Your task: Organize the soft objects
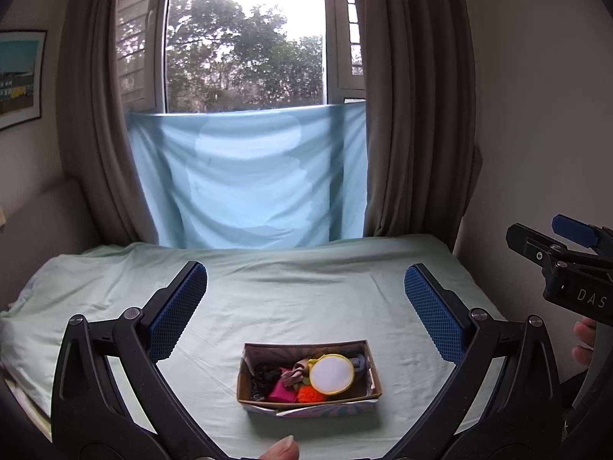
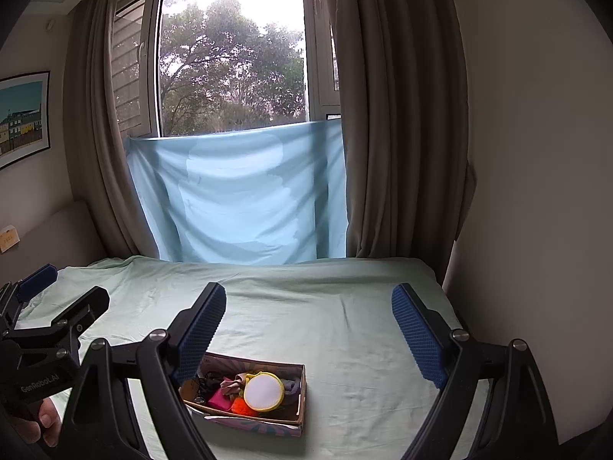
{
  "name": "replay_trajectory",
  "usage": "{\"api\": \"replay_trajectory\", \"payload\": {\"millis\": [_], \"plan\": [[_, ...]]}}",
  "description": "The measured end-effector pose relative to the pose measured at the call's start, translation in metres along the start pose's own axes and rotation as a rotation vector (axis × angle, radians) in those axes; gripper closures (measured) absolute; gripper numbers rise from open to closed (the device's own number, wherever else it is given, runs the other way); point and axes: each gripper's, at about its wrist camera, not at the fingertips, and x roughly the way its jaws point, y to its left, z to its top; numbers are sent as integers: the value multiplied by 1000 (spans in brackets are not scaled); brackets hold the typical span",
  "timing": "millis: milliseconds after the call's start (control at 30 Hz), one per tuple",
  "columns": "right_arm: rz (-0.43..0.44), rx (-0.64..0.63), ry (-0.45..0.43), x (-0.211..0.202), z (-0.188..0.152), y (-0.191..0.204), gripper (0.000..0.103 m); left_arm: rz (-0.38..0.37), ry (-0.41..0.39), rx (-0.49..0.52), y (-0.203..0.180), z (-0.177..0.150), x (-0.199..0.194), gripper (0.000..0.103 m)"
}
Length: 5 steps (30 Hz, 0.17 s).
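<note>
Clearly "GenRobot.AI" on the left gripper (image 2: pixel 65 287) and "DAS" on the right gripper (image 1: pixel 536 230), both wide apart, empty

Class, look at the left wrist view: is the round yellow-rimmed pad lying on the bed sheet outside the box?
No, the yellow-rimmed pad lies inside the box.

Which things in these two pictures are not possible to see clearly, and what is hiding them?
- Box, right wrist view: its near-left corner is covered by the right claw's own finger.
- Dark item, left wrist view: too small and tangled to identify.
- Grey cloth, left wrist view: mostly behind the round white pad.
- Right claw, left wrist view: cut by the right edge.
</note>
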Motion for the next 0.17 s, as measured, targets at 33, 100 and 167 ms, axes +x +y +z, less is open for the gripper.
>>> {"api": "replay_trajectory", "payload": {"millis": [33,100,167], "plan": [[1,2,3,1,0,0,17,1,-1,3,-1,0,0,0],[1,3,11,5,0,1,17,-16,-5,5,-2,0,2,0],[1,3,23,10,-1,1,17,-20,6,1,-2,-2,6,0]]}}
